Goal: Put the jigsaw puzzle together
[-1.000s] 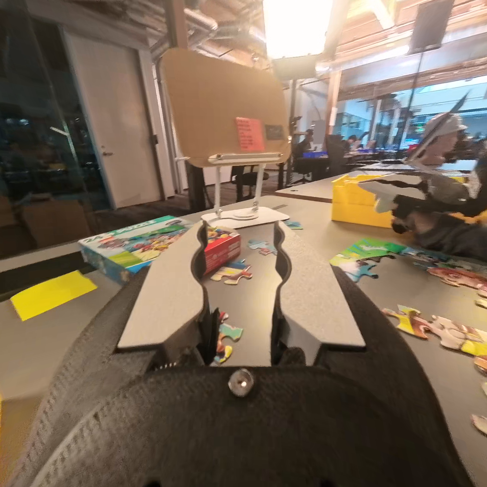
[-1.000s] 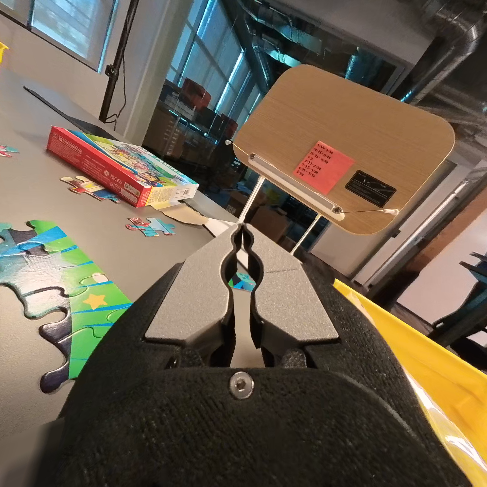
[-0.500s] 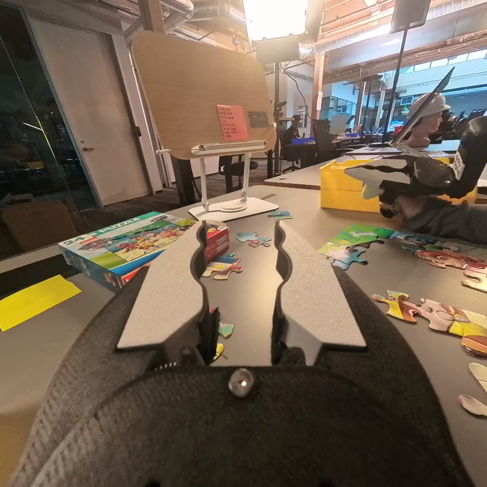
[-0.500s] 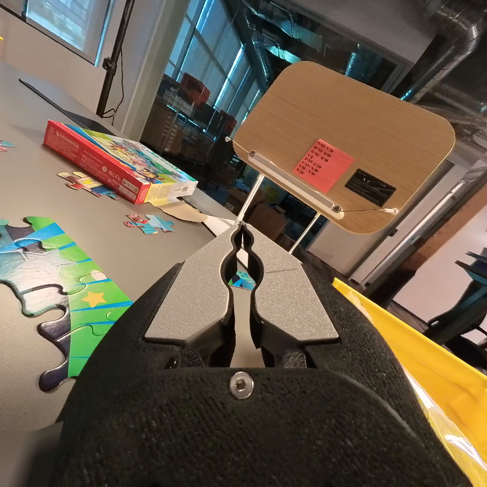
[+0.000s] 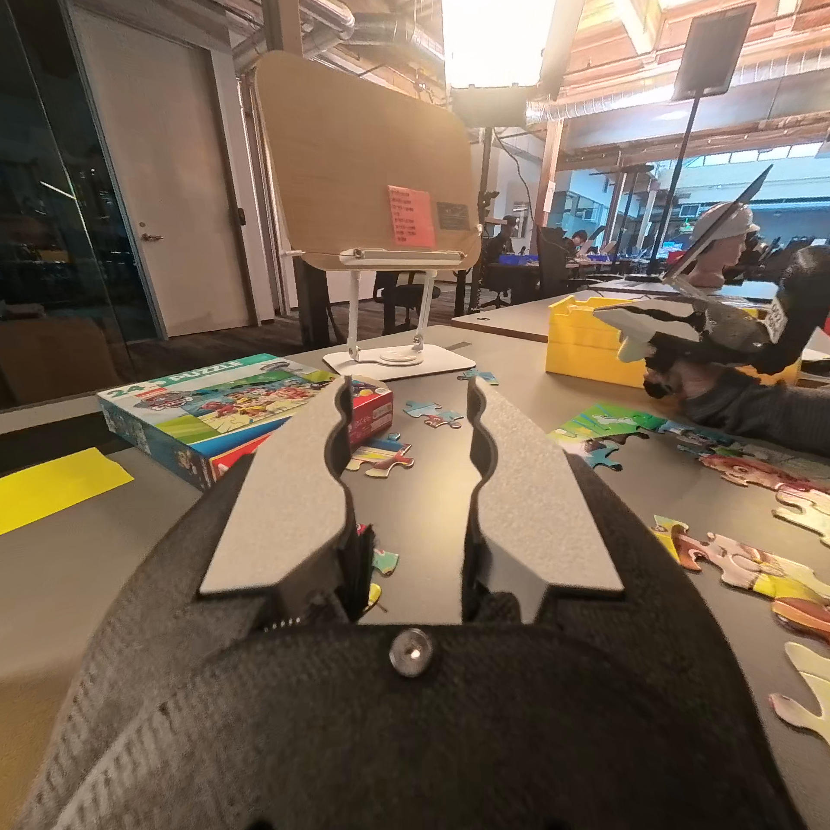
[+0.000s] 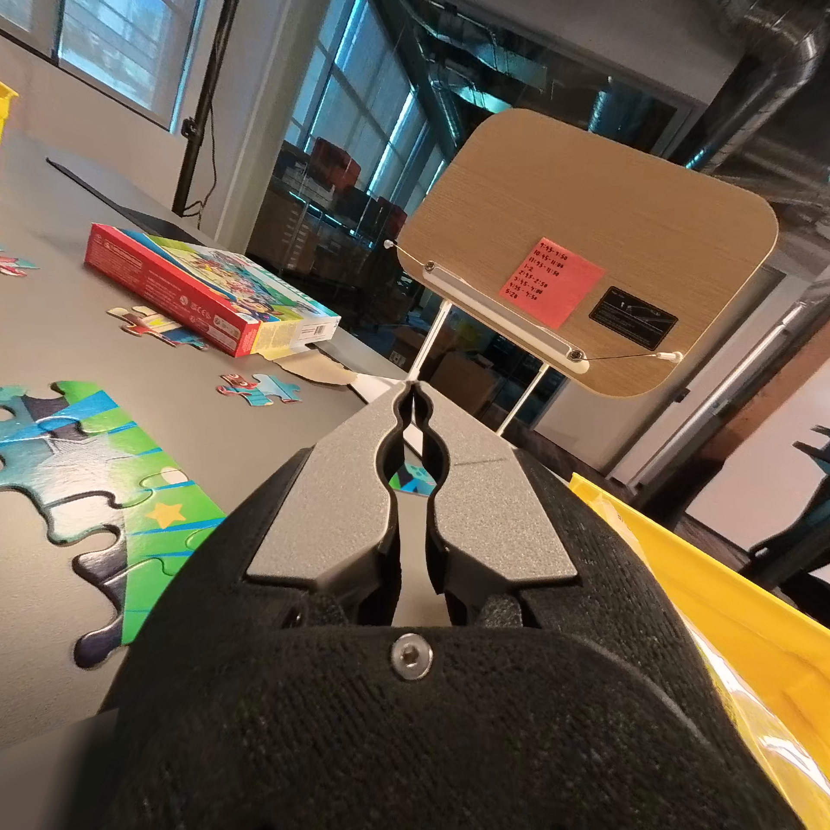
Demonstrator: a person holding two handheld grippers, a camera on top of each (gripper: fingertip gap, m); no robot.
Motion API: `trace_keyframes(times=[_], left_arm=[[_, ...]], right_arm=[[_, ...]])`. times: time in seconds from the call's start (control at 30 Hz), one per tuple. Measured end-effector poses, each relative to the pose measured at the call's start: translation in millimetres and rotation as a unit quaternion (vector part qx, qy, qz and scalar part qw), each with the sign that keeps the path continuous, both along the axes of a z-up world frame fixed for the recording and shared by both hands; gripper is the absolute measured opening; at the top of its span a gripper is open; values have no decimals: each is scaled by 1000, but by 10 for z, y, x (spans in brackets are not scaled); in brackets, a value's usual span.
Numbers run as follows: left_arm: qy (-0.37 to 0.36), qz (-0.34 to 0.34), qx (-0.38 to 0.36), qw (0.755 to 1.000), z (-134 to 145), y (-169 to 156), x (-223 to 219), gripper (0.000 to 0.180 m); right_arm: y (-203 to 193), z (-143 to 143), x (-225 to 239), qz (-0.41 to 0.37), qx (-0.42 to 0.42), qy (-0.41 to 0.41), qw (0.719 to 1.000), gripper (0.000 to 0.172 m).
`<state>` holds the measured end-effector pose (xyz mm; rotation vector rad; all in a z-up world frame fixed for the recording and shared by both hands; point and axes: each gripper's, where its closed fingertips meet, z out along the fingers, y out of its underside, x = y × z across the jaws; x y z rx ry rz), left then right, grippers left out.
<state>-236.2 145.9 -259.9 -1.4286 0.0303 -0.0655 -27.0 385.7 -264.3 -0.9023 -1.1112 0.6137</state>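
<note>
Fingers of left gripper (image 5: 408,386) spread, empty, steadier over counter (image 5: 422,503) than before; right gripper (image 6: 411,387) clenched, nothing gripped, unmoved.

A very bright lamp panel (image 5: 492,40) at twelve o'clock in the left wrist view burns out to white and casts warm glare over the ceiling. The table (image 5: 417,476) shows a soft sheen beneath it. The right wrist view is dimmer, lit by cool blue windows (image 6: 112,58) at eleven o'clock. Both views bend straight lines toward the edges. The near black fabric at six o'clock is soft; a smeared patch sits at seven o'clock in the right wrist view.
</note>
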Motion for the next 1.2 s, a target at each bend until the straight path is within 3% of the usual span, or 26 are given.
trace_keyframes(times=[0.47, 0.57, 0.7, 0.8, 0.93, 1.13, 1.2], left_arm=[[25, -15, -19, 999, -51, 38, 104, 50], [17, -53, -66, 996, -137, 72, 258, 58], [-16, -178, -186, 966, -280, -3, 952, 79], [30, -232, -275, 932, -535, -224, 1523, 85], [100, -255, -387, 880, -931, -448, 1986, 95], [141, -228, -449, 852, -1165, -529, 2162, 97], [152, -225, -461, 845, -1205, -596, 2162, 90]], right_arm=[[20, 5, 11, 1, -8, 4, 1000, 0], [27, 5, 9, 0, -9, 5, 1000, 0], [25, 16, 13, 2, -10, 8, 1000, 0], [3, 28, 15, 5, -6, 11, 1000, 0], [-19, 30, 8, 12, -7, 12, 1000, 0], [-32, 50, 30, 20, -18, 21, 999, 0], [-44, 57, 36, 24, -21, 24, 999, 0]])
